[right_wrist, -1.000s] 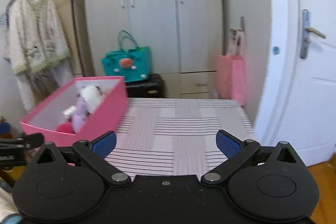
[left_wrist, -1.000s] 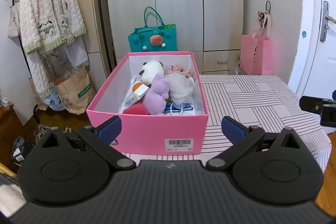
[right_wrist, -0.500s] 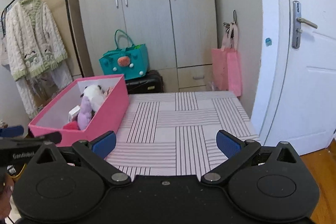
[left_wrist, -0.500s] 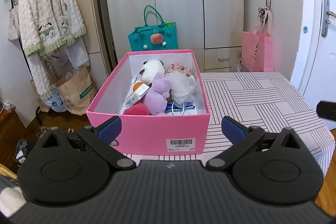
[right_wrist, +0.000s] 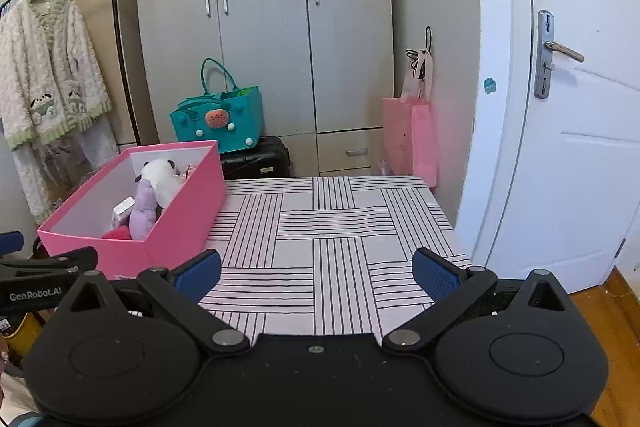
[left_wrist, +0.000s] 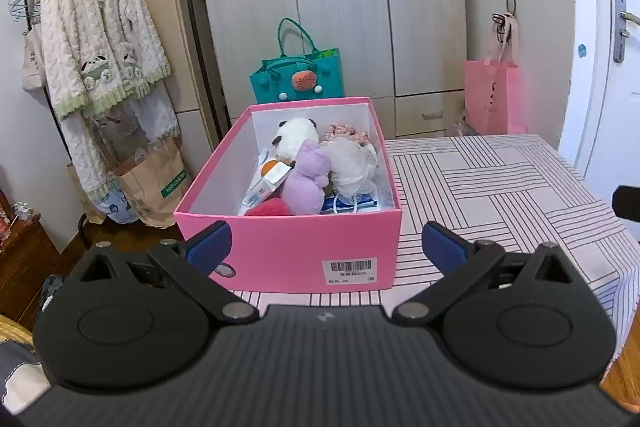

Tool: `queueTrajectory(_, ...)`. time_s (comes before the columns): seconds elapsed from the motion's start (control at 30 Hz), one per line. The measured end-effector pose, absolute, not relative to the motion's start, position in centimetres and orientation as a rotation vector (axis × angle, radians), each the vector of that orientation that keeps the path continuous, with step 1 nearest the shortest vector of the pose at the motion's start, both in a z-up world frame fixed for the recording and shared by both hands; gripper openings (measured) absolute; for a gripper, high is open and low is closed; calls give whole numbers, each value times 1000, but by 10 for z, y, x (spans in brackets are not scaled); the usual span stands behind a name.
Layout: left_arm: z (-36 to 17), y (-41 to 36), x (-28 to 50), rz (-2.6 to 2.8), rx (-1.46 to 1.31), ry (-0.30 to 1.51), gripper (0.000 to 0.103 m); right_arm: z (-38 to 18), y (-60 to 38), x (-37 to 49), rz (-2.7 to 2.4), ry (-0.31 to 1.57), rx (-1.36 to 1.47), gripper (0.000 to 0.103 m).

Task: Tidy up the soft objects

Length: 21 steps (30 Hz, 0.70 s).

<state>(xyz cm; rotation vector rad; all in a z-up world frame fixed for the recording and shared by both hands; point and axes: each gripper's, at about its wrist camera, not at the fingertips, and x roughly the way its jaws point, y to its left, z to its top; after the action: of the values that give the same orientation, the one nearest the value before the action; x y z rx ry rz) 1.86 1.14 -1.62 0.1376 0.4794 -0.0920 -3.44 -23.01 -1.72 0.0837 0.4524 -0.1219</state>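
Pink box (left_wrist: 288, 251) sitting at the left end of the striped table (right_wrist: 332, 227), open top, barcode label facing the left camera. Stuffed pretty full: panda plush (left_wrist: 297, 139) at the back, purple plush (left_wrist: 306, 183) in the middle, white mesh puff (left_wrist: 352, 163) to its right, red fuzzy thing (left_wrist: 269, 207) at the near wall, plus a small carton (left_wrist: 266, 183) and something blue and white underneath, maybe a packet, hard to tell.

Left gripper (left_wrist: 326, 243) hanging just in front of the box, fingers spread wide, holding nothing. Right gripper (right_wrist: 316, 271) over the bare tablecloth to the right of the box, fingers also wide apart, empty.

Behind: teal bag (left_wrist: 298, 79), pink bag (left_wrist: 492, 99), fluffy robe (left_wrist: 100, 43) on a rack.
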Motion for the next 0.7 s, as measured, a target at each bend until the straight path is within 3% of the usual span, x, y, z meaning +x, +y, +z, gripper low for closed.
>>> queueTrajectory(0.7, -19, 13, 7, -73, 126, 434, 103, -17, -216, -47, -173, 389, 8, 103)
